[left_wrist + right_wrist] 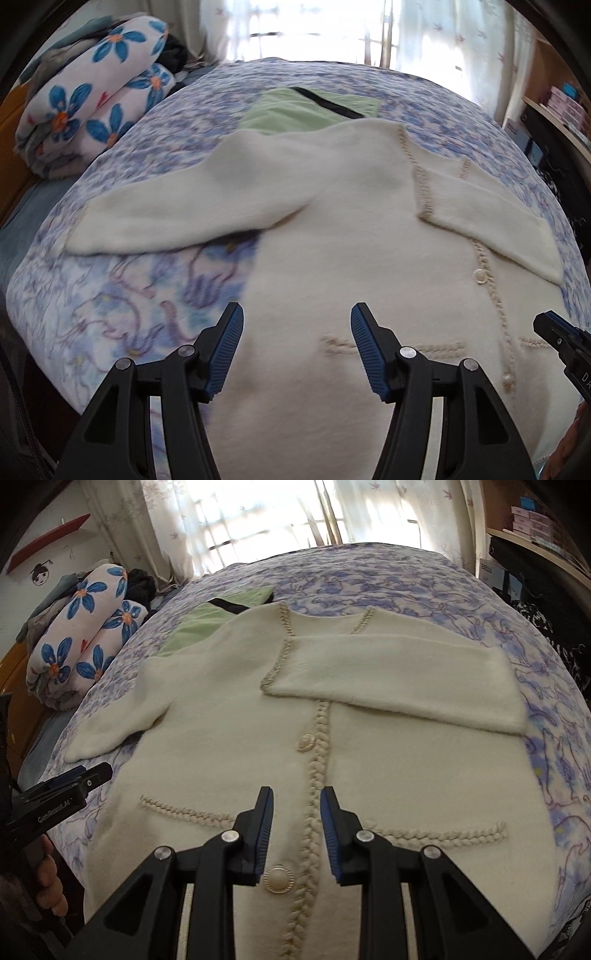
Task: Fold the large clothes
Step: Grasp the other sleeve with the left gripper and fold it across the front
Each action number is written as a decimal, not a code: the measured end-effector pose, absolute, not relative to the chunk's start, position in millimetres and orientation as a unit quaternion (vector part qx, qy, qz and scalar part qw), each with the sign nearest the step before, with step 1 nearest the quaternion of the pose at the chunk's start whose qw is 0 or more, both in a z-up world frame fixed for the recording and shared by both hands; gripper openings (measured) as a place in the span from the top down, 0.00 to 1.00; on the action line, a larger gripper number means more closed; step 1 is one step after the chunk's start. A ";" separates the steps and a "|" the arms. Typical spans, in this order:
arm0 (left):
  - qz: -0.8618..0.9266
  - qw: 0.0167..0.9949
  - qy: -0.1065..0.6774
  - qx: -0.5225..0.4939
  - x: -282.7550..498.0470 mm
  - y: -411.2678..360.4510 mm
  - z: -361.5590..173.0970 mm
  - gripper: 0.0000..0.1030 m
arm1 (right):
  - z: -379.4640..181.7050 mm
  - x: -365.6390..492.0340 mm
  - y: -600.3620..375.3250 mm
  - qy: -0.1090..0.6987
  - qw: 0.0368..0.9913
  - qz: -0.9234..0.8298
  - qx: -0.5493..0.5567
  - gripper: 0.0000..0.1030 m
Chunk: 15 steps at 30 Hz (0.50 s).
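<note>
A cream knitted cardigan [332, 229] [229, 716] with braided trim and pearl buttons lies face up on the bed. Its right sleeve [399, 679] is folded across the chest; its left sleeve [177, 214] lies out to the left side. My left gripper [297, 325] is open and empty above the cardigan's lower left part. My right gripper [297, 805] is open with a narrower gap, empty, above the button band near the hem. The right gripper's tip [554, 328] shows in the left wrist view, and the left gripper [66, 786] in the right wrist view.
The bed has a blue-and-lilac floral sheet [129, 295] [406, 587]. A folded light green garment [306, 107] [207, 620] lies beyond the cardigan. A rolled flowered quilt [92, 96] [85, 635] sits at the far left. Shelves [535, 535] stand on the right; a curtained window is behind.
</note>
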<state>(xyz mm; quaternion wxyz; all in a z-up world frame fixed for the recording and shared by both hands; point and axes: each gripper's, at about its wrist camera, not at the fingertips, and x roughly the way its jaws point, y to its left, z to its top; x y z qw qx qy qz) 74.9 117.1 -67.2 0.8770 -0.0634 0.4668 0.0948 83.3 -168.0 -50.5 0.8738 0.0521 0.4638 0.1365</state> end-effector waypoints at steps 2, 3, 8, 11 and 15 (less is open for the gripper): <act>0.105 0.875 0.467 -0.077 67.5 139.3 -69.8 0.43 | -46.5 82.0 -149.3 0.460 0.875 0.148 0.040 0.75; 0.109 0.874 0.466 -0.083 65.0 147.9 -71.0 0.43 | -44.3 81.4 -140.3 0.456 0.876 0.155 0.037 0.75; 0.114 0.866 0.469 -0.128 59.6 200.3 -83.0 0.41 | -36.7 87.0 -98.2 0.443 0.878 0.181 0.030 0.75; 0.101 0.860 0.468 -0.177 62.1 231.4 -95.4 0.39 | -35.8 94.8 -76.4 0.435 0.880 0.188 0.030 0.75; 0.100 0.848 0.459 -0.246 69.2 281.6 -117.8 0.39 | -41.7 113.4 -46.2 0.435 0.879 0.195 0.030 0.75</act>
